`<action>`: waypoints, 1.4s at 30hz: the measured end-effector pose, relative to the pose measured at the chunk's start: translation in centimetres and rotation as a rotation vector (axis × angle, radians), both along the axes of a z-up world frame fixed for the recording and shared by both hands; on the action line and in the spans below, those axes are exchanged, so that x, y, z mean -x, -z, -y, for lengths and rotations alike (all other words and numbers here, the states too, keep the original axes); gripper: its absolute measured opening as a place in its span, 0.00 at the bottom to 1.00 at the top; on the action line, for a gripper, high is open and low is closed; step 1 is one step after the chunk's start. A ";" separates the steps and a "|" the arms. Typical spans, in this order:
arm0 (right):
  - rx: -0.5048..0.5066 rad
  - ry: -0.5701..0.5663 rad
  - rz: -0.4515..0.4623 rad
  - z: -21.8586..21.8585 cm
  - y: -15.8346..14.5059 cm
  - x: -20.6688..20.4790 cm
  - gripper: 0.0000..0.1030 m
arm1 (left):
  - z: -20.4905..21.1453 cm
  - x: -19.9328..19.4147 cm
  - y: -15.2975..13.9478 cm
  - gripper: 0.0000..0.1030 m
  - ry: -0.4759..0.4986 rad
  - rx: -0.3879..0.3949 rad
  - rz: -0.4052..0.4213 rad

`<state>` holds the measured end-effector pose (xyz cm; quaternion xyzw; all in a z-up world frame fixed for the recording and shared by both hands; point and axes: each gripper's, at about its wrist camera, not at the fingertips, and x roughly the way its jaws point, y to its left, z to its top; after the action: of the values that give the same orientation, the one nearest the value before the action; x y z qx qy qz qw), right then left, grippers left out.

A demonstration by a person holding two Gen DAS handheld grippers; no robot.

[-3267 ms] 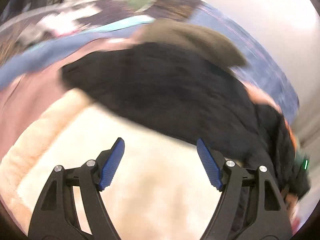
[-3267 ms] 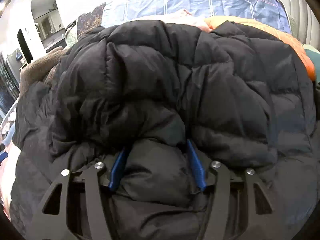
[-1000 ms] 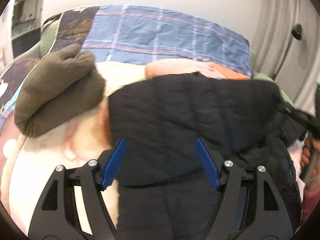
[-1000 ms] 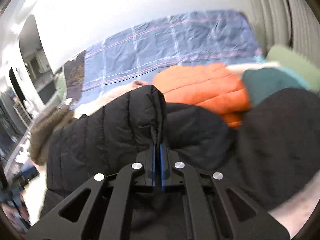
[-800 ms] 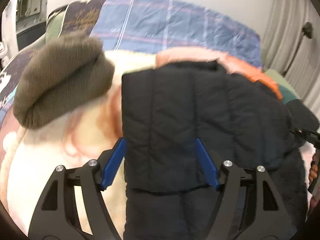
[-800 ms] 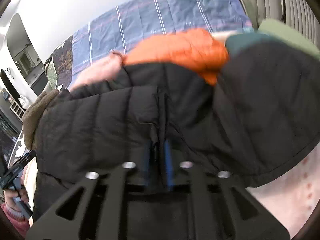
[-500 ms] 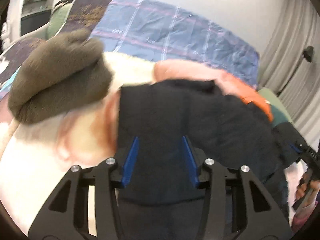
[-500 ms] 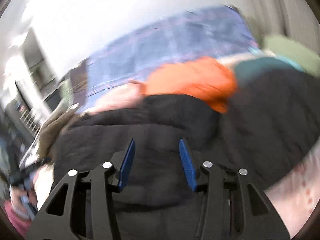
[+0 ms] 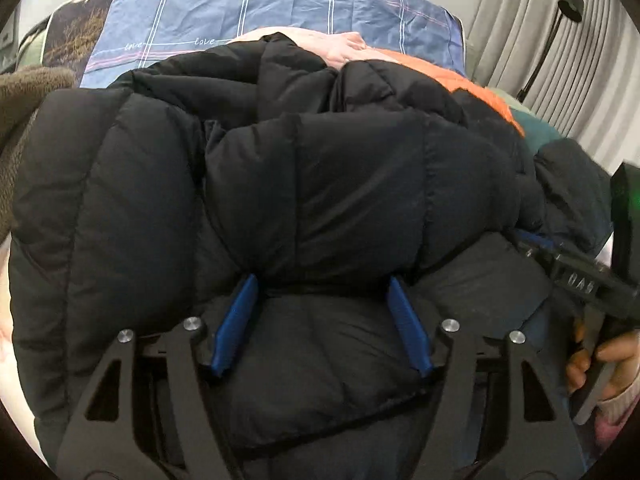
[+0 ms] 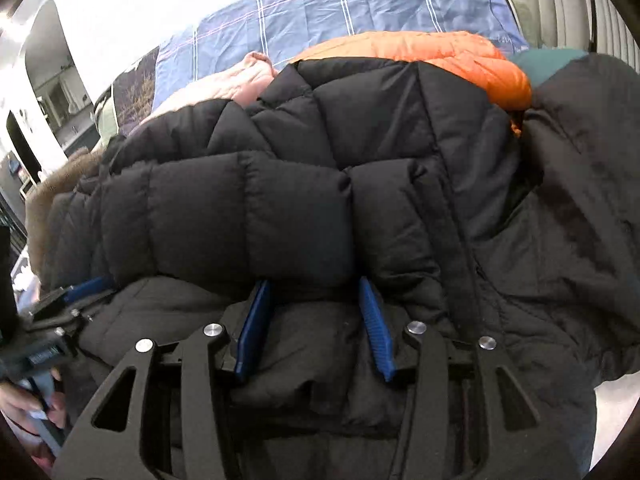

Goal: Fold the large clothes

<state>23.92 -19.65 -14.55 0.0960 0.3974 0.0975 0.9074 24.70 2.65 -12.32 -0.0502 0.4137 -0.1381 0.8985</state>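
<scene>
One black puffer jacket, folded over. One orange puffer jacket. One pink garment. One brown fleece. One teal garment. One blue checked sheet. Two grippers: left, right, four blue pads in all. Two hands.

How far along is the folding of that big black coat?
Partly done: the black puffer coat is already doubled over, its top layer ending in a fold. Both tongs, left and right, are opening over the lower layer, gripping nothing. Further folds and tidying look left.
</scene>
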 end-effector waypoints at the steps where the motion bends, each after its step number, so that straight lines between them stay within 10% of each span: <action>1: -0.005 -0.003 0.003 0.1 -0.1 -0.1 0.50 | -0.2 0.0 0.1 0.67 0.000 0.009 0.002; 6: -0.062 0.032 0.063 3.1 -3.1 2.5 0.57 | -0.7 0.5 0.2 0.69 -0.003 0.036 0.011; 12: -0.249 0.353 0.237 18.2 -8.7 8.9 0.78 | -0.9 0.9 0.5 0.77 0.006 0.040 0.014; 18: -0.627 0.699 0.184 32.8 -7.4 12.0 0.78 | 0.1 1.1 0.3 0.82 0.001 -0.032 0.024; 24: -0.865 0.689 0.133 34.2 -5.4 10.2 0.78 | 0.1 1.1 0.3 0.83 -0.004 -0.041 0.028; 29: -0.873 0.650 0.173 33.1 -7.4 7.5 0.77 | 0.4 1.0 0.2 0.83 -0.008 -0.053 0.028; 31: -0.876 0.691 0.219 32.9 -8.8 7.0 0.40 | 0.4 1.1 0.2 0.83 -0.008 -0.052 0.028; 35: -0.748 0.678 0.343 30.9 -13.2 6.6 0.10 | 0.3 1.0 0.3 0.83 -0.008 -0.043 0.027; 42: -0.095 -0.042 0.425 6.6 -17.1 4.7 0.09 | -0.4 1.1 0.2 0.83 -0.007 -0.001 0.026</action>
<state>19.24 -26.27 2.55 0.1076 0.1943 0.1530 0.9629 23.59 3.09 -12.51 -0.0494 0.4018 -0.1356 0.9043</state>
